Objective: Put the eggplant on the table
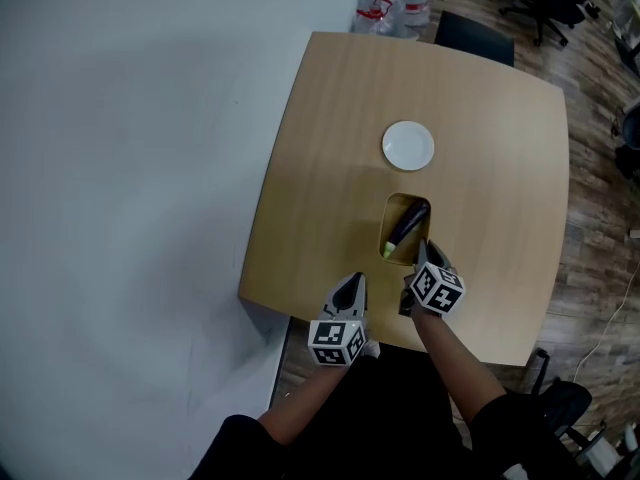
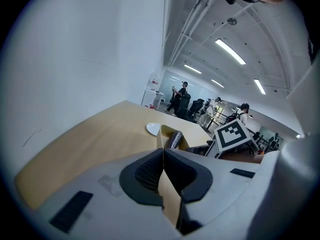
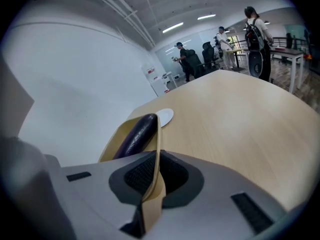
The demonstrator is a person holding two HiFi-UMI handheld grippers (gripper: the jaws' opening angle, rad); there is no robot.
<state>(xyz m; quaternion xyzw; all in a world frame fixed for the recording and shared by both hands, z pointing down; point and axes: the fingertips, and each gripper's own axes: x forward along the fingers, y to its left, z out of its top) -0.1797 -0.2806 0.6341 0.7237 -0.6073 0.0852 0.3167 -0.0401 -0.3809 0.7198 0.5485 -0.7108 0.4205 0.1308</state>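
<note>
A dark purple eggplant [image 1: 408, 223] with a green stem end lies inside a tan paper bag [image 1: 391, 218] on the wooden table [image 1: 480, 118]. My right gripper [image 1: 422, 249] is at the bag's near end. In the right gripper view its jaws [image 3: 152, 181] are shut on the bag's thin edge [image 3: 159, 134], with the eggplant [image 3: 136, 133] just beyond. My left gripper [image 1: 355, 280] is a little to the left, near the table's front edge. In the left gripper view its jaws [image 2: 163, 176] are shut on a tan sheet of the bag [image 2: 161, 136], and the eggplant [image 2: 173, 138] shows ahead.
A white plate [image 1: 408, 145] sits on the table just beyond the bag. Water bottles [image 1: 390, 3] and a black chair [image 1: 475, 36] stand past the far edge. A white wall runs along the table's left side. People stand far off in the room [image 3: 220, 39].
</note>
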